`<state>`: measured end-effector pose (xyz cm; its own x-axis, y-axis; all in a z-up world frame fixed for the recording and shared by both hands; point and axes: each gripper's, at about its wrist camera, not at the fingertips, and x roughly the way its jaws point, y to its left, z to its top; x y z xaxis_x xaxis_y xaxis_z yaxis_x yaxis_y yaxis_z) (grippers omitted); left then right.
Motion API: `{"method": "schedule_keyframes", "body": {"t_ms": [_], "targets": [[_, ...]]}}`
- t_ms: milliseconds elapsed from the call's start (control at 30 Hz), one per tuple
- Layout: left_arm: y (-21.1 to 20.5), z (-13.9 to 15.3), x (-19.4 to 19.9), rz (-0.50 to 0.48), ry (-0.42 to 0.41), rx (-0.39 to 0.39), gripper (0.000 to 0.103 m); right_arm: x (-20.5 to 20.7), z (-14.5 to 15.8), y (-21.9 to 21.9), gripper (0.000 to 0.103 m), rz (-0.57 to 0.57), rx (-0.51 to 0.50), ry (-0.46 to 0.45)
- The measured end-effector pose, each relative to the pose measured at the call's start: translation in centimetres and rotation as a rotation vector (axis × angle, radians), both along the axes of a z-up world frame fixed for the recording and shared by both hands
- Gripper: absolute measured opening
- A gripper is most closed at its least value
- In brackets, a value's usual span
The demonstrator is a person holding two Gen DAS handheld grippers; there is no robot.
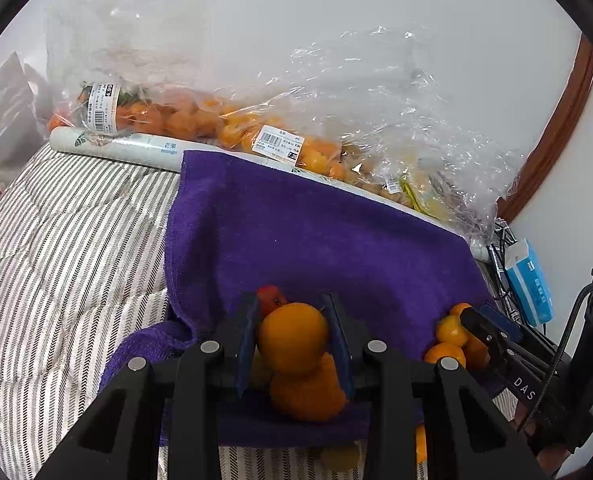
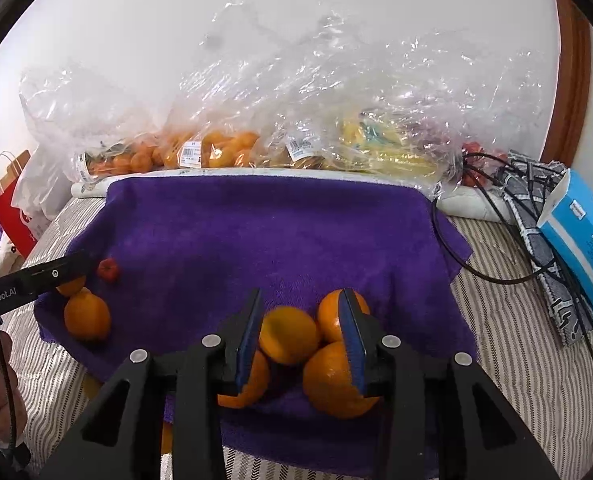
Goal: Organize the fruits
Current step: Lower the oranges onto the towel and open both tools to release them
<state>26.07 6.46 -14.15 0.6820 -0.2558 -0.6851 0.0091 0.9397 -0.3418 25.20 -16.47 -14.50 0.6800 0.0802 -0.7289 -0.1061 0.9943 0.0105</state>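
In the left wrist view my left gripper (image 1: 291, 300) is shut on an orange (image 1: 292, 336), both blue pads against its sides, over a purple towel (image 1: 316, 232). A second orange (image 1: 308, 394) lies just under it and a small red fruit (image 1: 270, 298) just beyond. In the right wrist view my right gripper (image 2: 302, 294) stands slightly open around an orange (image 2: 290, 334); the right pad is clear of it. Other oranges (image 2: 334, 380) crowd the fingers on the towel (image 2: 256, 232). The left gripper's finger (image 2: 56, 272) shows at the left above an orange (image 2: 86, 316).
Clear plastic bags of oranges (image 2: 216, 148) and yellow fruit (image 2: 376, 144) line the wall behind the towel. A blue tissue box (image 2: 580, 240), black cables (image 2: 480, 208) and patterned cloth lie at the right. Striped bedding (image 1: 64, 240) surrounds the towel; a red paper bag (image 2: 12, 216) stands at the left.
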Motion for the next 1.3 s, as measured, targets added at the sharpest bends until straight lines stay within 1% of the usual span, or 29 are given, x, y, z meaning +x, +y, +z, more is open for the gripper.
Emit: {"method": "schedule_keyframes", "body": {"t_ms": [433, 667, 767, 833, 967, 1133, 1300], "targets": [[-0.4, -0.7, 0.5, -0.01, 0.028, 0.003, 0.031, -0.3, 0.6, -0.4, 0.038, -0.014, 0.023, -0.02], [-0.9, -0.4, 0.3, -0.024, 0.006, 0.016, 0.032, -0.3, 0.6, -0.4, 0.038, -0.014, 0.02, -0.02], [-1.0, -0.2, 0.2, -0.031, 0.003, 0.02, 0.035, -0.3, 0.6, -0.4, 0.038, -0.015, 0.02, -0.02], [-1.1, -0.1, 0.1, -0.035, 0.001, 0.018, 0.041, -0.3, 0.6, -0.4, 0.038, -0.018, 0.021, -0.019], [-1.3, 0.3, -0.2, -0.04, -0.011, 0.023, 0.042, -0.4, 0.6, -0.4, 0.039, -0.023, 0.015, -0.021], [-1.5, 0.9, -0.7, -0.044, -0.041, 0.033, 0.044, -0.9, 1.1, -0.1, 0.039, -0.016, 0.0, -0.049], [-2.0, 1.9, -1.3, -0.062, -0.07, 0.043, 0.044, -1.7, 2.5, -0.1, 0.04, -0.009, 0.042, -0.079]]}}
